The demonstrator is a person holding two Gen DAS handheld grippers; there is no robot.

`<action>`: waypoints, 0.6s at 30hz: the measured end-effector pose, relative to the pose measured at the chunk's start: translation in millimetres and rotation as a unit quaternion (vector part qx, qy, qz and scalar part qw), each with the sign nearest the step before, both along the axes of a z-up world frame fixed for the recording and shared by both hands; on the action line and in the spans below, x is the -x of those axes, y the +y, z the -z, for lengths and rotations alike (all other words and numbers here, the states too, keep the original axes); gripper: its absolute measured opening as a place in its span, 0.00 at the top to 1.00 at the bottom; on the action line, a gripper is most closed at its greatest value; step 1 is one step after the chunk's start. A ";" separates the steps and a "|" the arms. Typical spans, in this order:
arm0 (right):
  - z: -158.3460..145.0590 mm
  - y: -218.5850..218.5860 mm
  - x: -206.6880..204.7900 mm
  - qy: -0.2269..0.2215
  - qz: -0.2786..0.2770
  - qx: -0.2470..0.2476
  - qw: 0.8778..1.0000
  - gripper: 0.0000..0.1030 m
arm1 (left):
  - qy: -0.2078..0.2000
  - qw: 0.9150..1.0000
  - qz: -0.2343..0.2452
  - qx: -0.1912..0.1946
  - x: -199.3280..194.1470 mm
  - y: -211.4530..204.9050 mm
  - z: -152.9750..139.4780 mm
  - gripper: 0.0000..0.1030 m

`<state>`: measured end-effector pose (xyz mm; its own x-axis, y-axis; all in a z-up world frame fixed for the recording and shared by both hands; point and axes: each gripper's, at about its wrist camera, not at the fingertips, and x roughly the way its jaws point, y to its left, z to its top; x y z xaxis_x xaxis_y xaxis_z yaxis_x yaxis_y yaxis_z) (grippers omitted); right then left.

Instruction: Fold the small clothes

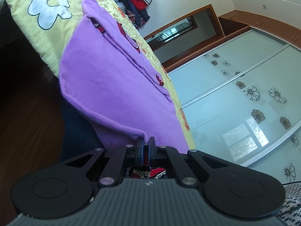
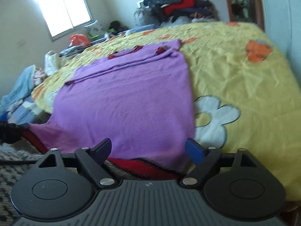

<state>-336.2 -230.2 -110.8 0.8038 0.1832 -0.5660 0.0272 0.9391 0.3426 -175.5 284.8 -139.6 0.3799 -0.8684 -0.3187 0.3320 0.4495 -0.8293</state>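
The purple garment (image 2: 124,98) lay on the near part of the yellow bedspread (image 2: 235,71), its near corner pinched by the left gripper (image 1: 146,144), while the right gripper (image 2: 150,146) gaped wide, gripping nothing.

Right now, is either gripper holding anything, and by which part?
The left gripper is shut on a bottom corner of the purple top. The right gripper is open, holding nothing.

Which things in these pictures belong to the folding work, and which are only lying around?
Belongs to the job:
- purple sweater, spread on the yellow bedspread
- left gripper, shut on the sweater's corner
- right gripper, fingers open at the hem

Just lying about:
- clothes pile by the wall
- orange bag
- blue cloth
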 end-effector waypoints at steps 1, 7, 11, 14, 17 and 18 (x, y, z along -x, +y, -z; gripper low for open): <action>1.0 -5.0 -1.8 0.004 0.010 -0.008 1.000 0.00 | 0.001 1.000 -0.001 0.000 -0.3 0.2 0.5 0.97; 4.3 -14.7 -7.5 0.017 0.014 -0.016 1.000 0.00 | 0.005 1.000 -0.004 0.002 -1.9 1.6 2.5 0.97; 3.8 -17.0 -11.4 0.009 -0.002 -0.039 0.999 0.00 | 0.008 1.000 -0.005 0.000 -2.2 2.4 3.4 0.97; 3.4 -18.7 -13.4 0.009 -0.014 -0.057 0.998 0.05 | 0.010 1.000 -0.007 0.001 -2.3 3.2 3.8 0.97; 4.1 -21.3 -10.8 0.018 0.000 -0.053 0.998 0.64 | 0.012 1.000 -0.006 0.002 -3.0 3.4 4.8 0.97; 9.0 -26.8 -11.0 0.027 -0.002 -0.078 0.997 0.84 | 0.013 1.000 -0.006 0.003 -3.0 3.2 5.1 0.97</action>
<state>-325.2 -257.0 -119.8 0.7718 0.2750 -0.5732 0.0468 0.8746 0.4827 -172.5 288.1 -144.7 0.3818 -0.8658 -0.3234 0.3055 0.4485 -0.8400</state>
